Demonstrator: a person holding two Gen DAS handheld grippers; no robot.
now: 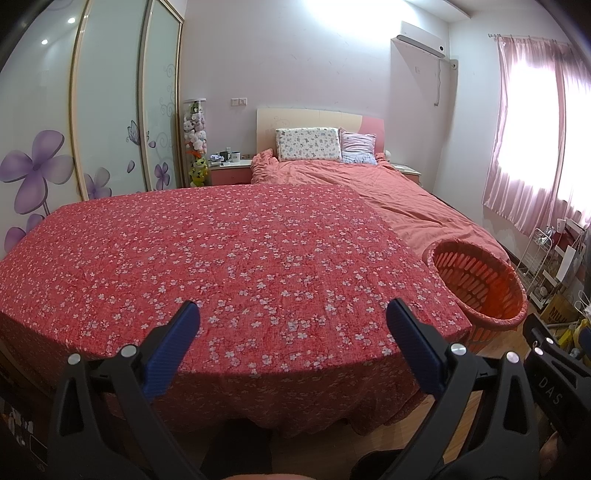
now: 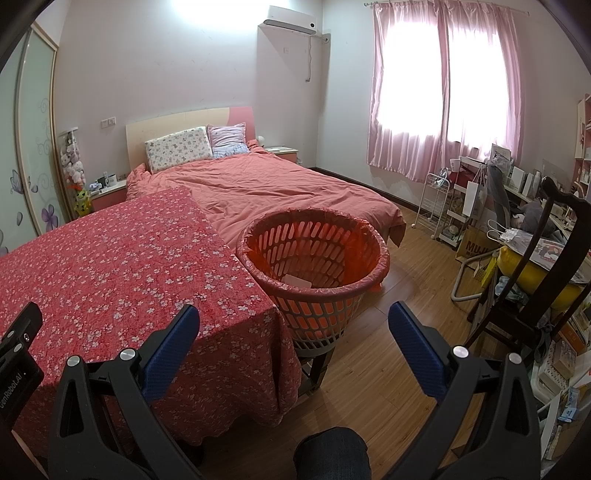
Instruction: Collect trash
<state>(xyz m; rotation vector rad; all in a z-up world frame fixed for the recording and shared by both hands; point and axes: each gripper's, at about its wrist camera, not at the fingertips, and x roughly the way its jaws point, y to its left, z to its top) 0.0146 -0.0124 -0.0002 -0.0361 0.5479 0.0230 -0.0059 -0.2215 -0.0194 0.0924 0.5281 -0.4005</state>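
Bench (image 1: pixel 221 258) w/ red floral cloth shows no trash on top; basket (image 2: pixel 314 258) sits just beside its right edge, lined w/ a thin bag, one pale flat scrap (image 2: pixel 297 281) inside. Scrap looks light, limp, prob paper, so pinch an edge. Left gripper (image 1: pixel 293 314) and right gripper (image 2: pixel 294 315) both spread wide, holding nothing.

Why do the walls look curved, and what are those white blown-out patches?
Left wrist view: the fisheye lens bows the wardrobe doors and the flowered tablecloth's edge; the ceiling light flares to pure white. Right wrist view: daylight through the pink curtains washes out the window; the basket stays sharp and evenly lit.
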